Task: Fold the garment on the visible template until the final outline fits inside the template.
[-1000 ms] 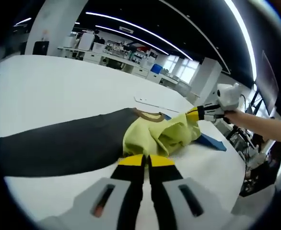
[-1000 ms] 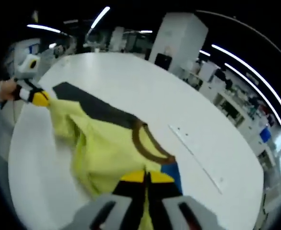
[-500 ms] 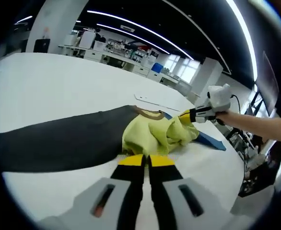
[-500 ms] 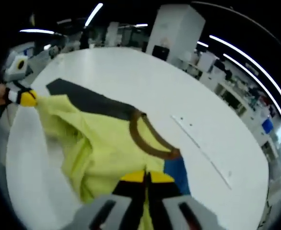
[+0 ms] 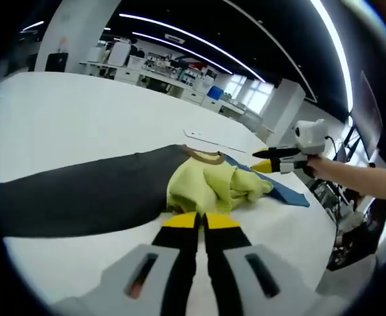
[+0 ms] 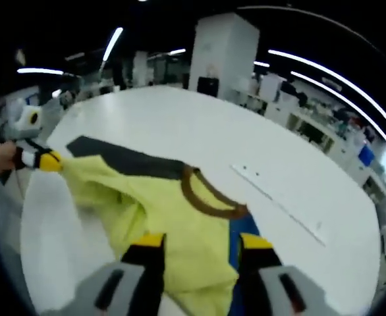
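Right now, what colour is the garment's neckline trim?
Brown, clearest in the right gripper view: neckline trim.

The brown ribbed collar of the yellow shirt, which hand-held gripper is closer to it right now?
Right. The right hand-held gripper hangs open just short of the brown ribbed collar; the left hand-held gripper is shut on the yellow shirt at its far edge.

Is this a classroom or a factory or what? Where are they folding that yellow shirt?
It looks like a big open lab or workshop. Long strip lights run across a dark ceiling, and benches crowded with equipment stand behind. The yellow shirt lies on a large white table.
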{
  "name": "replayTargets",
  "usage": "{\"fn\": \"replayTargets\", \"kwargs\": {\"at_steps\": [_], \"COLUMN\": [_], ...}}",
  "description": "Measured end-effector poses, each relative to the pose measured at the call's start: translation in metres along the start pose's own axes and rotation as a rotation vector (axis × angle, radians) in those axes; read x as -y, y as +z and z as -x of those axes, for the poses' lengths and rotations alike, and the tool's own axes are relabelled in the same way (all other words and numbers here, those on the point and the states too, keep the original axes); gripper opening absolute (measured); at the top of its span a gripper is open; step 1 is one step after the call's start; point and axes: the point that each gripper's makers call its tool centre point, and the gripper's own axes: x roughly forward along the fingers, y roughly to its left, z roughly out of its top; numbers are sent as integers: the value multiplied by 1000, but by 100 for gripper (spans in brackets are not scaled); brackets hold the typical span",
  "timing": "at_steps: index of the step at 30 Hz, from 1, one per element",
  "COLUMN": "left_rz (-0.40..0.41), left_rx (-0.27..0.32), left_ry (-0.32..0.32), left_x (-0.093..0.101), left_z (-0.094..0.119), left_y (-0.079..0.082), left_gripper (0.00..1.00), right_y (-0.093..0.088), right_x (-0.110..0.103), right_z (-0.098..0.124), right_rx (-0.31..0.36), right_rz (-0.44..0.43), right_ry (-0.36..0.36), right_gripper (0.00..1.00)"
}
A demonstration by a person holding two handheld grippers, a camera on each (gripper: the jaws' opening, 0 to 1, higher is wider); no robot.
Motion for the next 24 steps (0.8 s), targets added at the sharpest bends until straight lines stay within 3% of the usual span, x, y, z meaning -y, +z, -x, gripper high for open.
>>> {"fn": "replayTargets", "kwargs": {"at_steps": [5, 8, 14, 21, 24], "left_rz": [-3, -2, -8, -11, -11], "left_rx": [-2, -1, -4, -5, -6], "left_ry": [0, -5, -5, -8, -8], "left_x": [0, 1, 1, 2, 3], "left_z": [0, 0, 0, 0, 0], "left_y": [-1, 0, 0, 0, 0], "left_gripper": [0, 0, 0, 0, 0], "right_y": [-5, -8, -16, -33, -34], "right_x": [-4, -9, -22, -38, -36], "right_z": [7, 14, 21, 30, 29], "right_rx": [-1, 6, 7, 4, -4], "right_rz": [39, 36, 57, 33, 23], "right_ry": [2, 11, 36, 46, 49], "right_gripper": [57, 72, 87, 83, 77]}}
